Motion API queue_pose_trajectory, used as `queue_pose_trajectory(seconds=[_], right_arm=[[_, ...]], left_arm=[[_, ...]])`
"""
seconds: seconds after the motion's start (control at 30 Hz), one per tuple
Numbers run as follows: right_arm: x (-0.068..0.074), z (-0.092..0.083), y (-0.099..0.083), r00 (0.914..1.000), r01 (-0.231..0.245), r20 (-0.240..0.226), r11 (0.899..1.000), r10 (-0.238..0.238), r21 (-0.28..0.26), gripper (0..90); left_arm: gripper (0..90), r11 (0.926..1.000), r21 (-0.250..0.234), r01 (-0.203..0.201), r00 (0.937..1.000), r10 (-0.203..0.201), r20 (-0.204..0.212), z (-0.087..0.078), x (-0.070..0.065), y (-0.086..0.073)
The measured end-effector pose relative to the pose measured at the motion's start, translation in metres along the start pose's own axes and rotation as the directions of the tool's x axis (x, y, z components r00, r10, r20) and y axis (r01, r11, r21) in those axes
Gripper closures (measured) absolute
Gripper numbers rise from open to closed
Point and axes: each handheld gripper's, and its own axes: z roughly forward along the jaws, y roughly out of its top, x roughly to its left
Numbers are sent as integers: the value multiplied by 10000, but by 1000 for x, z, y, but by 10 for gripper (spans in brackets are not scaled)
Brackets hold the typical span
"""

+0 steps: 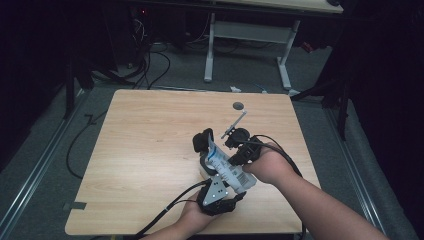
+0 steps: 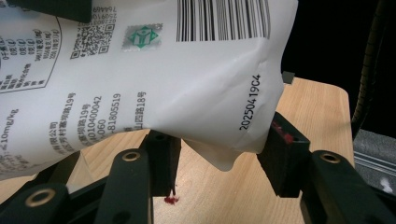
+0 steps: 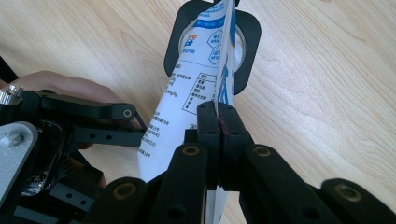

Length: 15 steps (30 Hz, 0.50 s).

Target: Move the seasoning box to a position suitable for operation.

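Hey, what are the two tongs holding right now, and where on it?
Both hold one white printed pouch. The right tongs pinch its thin side edge; the left tongs straddle its bottom corner by the barcode.

We see a white pouch (image 2: 187, 74) printed with black text, a black barcode and a small green emblem, with blue panels on its other face. Our grippers' jaws are black, one bearing red marks. The table (image 1: 150, 130) is pale wood grain.

Pouch (image 2: 140, 79): smooth, slightly glossy white plastic film, creased. Table (image 1: 150, 150): pale matt wood grain. Fingers (image 3: 219, 128): matt black plastic.
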Motion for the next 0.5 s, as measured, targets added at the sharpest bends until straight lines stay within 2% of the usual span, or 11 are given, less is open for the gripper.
queue_pose_trajectory(seconds=[0.5], right_arm=[[1, -1, -2, 10000, -47, 5, 10000, 47, -12, 894]], left_arm=[[522, 9999, 137, 55, 10000, -55, 6, 1, 1, -4]])
